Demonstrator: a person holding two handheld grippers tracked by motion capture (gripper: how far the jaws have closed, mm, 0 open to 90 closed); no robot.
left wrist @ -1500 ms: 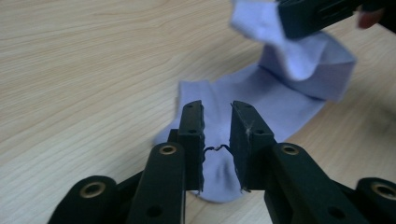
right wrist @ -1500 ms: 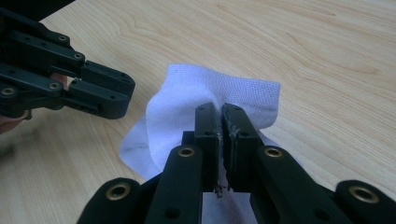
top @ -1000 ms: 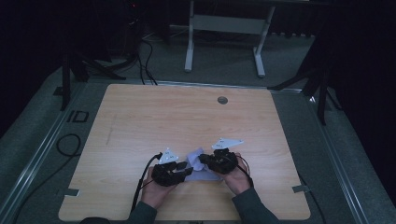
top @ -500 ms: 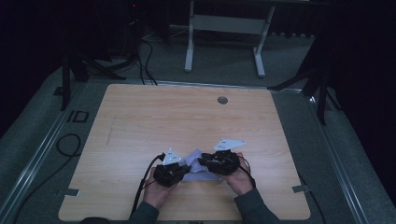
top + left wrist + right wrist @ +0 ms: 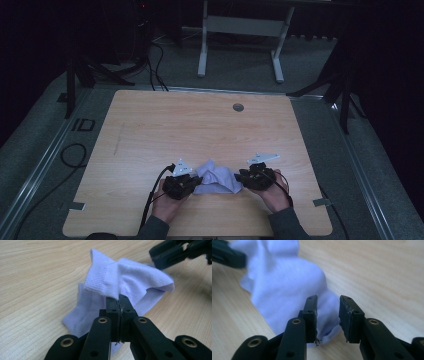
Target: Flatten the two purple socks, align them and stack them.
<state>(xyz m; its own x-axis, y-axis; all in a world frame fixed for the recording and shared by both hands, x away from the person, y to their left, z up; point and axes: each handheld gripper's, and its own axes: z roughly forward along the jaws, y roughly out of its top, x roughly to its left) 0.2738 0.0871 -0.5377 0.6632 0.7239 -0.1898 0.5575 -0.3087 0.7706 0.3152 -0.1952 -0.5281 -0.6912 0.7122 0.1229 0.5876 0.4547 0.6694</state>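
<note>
A pale lavender sock (image 5: 217, 179) lies crumpled on the wooden table (image 5: 150, 125) near its front edge, between the two grippers. My left gripper (image 5: 195, 181) is shut on the sock; in the left gripper view its jaws (image 5: 119, 301) pinch a fold of the knit just below the ribbed cuff (image 5: 100, 282). My right gripper (image 5: 241, 178) stands at the sock's right end. Its jaws (image 5: 327, 305) have just been opening and stand apart. The sock's rounded end (image 5: 284, 282) lies in the gap and beyond it, with neither pad pressing on it.
A round grommet (image 5: 238, 107) sits in the table's far edge. Beyond the table stands a grey metal frame (image 5: 240, 25), and cables (image 5: 70, 155) lie on the floor at the left. Tape marks (image 5: 320, 202) sit on the front corners.
The right hand has moved to the right, away from the left gripper. More of the sock now shows between the two grippers. The left hand has stayed in place.
</note>
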